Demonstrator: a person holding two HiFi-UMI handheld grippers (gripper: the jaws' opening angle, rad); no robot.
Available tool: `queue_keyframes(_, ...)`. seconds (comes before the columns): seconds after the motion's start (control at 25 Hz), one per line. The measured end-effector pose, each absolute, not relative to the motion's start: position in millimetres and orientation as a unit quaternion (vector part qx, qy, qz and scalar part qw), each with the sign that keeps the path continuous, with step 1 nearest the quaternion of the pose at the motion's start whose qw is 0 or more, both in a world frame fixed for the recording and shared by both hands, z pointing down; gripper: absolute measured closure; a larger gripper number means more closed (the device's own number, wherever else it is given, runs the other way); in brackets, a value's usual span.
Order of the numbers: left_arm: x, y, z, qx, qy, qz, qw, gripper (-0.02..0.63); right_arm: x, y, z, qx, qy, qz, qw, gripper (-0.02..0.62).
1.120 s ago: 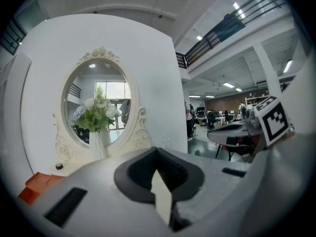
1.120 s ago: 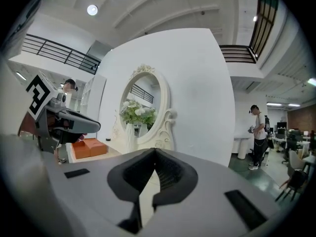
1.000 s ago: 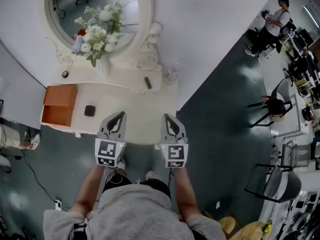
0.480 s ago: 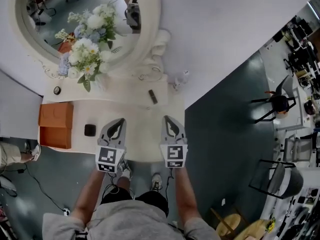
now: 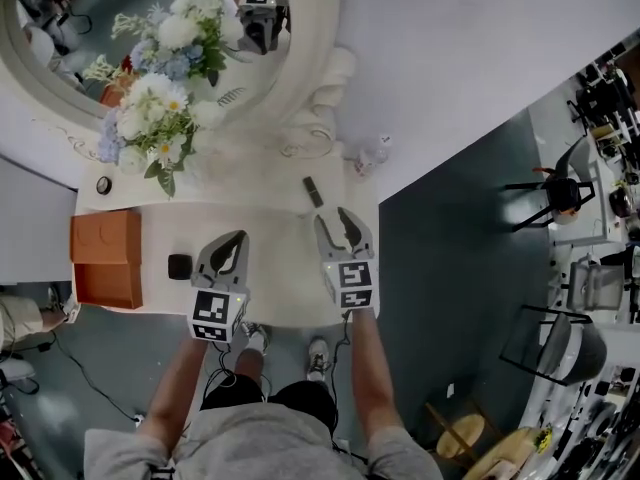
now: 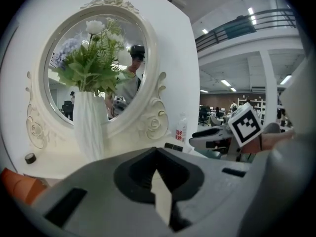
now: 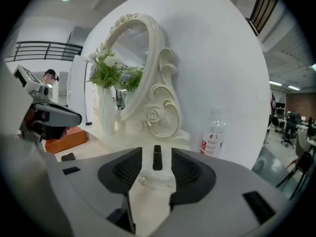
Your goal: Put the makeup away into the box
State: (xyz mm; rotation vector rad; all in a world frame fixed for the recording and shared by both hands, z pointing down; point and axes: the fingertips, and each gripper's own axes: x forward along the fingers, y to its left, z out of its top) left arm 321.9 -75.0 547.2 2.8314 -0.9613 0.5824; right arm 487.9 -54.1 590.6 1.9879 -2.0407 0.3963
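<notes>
On the cream vanity top (image 5: pixel 285 268) under the mirror, the black tube (image 5: pixel 313 191) lies just ahead of the right gripper (image 5: pixel 340 223), lengthwise in line with its jaws, which have just been opening and are empty, while the left gripper (image 5: pixel 230 246), closed on nothing, hovers nearer the orange box (image 5: pixel 103 258).

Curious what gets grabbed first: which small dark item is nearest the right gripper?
The slim dark stick, just ahead of the right gripper, whose empty jaws have just been opening; the square black case lies by the left gripper.
</notes>
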Motion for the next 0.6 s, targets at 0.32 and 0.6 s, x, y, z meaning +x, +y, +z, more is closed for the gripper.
queue_keyframes(0.32,303.6,-86.0,563.0,0.922,-0.325,0.202,0.059,0.606,493.2,-82.6,630.1,0.683,-0.692,0.164,0.168,0.4)
queue_keyframes(0.6,289.0,-90.4,570.3,0.918,-0.332,0.207,0.064,0.606,492.0,-94.1,650.4,0.682,-0.688,0.175,0.176,0.428)
